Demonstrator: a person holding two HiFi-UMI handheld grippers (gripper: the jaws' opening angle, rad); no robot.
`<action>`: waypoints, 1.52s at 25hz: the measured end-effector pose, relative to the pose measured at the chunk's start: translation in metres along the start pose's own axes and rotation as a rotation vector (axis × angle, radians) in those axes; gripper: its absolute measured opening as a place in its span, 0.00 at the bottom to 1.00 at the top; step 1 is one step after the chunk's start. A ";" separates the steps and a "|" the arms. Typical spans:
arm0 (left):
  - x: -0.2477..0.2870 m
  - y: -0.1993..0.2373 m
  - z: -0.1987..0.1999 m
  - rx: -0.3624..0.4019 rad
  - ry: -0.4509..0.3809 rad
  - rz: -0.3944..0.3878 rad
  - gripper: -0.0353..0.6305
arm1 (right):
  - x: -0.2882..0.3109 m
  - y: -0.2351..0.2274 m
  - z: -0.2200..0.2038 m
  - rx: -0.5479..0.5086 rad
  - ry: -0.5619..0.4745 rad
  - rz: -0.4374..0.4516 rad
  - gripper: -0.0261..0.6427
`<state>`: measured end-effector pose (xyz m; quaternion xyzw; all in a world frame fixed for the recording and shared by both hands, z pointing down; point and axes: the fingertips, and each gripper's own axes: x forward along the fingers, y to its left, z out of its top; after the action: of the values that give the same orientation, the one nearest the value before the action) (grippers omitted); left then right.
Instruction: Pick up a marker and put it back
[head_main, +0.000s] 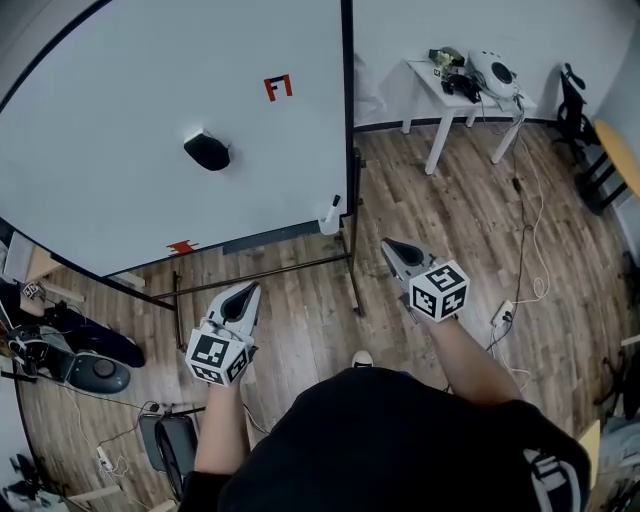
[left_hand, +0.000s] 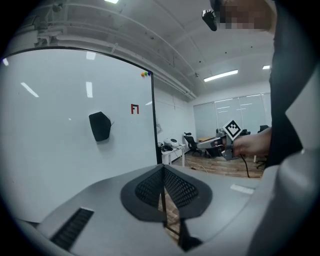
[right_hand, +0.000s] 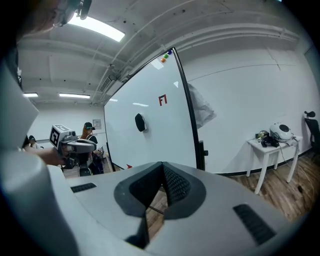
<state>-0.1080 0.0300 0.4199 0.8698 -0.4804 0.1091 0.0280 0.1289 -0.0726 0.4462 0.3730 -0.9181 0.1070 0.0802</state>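
Observation:
A large whiteboard (head_main: 150, 120) on a rolling stand fills the upper left of the head view. A small white object that looks like a marker (head_main: 331, 213) stands at the board's lower right corner. A black eraser (head_main: 207, 151) and a red mark (head_main: 278, 87) are on the board face. My left gripper (head_main: 245, 292) and my right gripper (head_main: 390, 246) are held over the wooden floor in front of the board, both pointing at it and short of it. Each one's jaws meet, with nothing between them (left_hand: 163, 172) (right_hand: 161, 170).
The board stand's dark legs (head_main: 355, 290) cross the floor between the grippers. A white table (head_main: 470, 95) with gear stands at the back right, cables (head_main: 520, 250) trail over the floor, and bags and equipment (head_main: 80, 365) lie at the left. A person (right_hand: 89, 131) stands far off.

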 end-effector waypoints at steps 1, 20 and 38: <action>0.005 0.002 0.001 -0.002 0.000 0.006 0.07 | 0.004 -0.004 0.001 -0.001 0.003 0.010 0.03; 0.086 0.006 0.014 -0.013 0.033 0.052 0.07 | 0.045 -0.080 0.012 -0.010 0.017 0.107 0.03; 0.113 0.037 0.013 -0.021 0.019 0.032 0.07 | 0.082 -0.099 0.004 -0.003 0.046 0.081 0.03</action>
<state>-0.0784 -0.0854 0.4292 0.8605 -0.4952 0.1127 0.0401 0.1403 -0.1974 0.4746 0.3327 -0.9306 0.1171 0.0974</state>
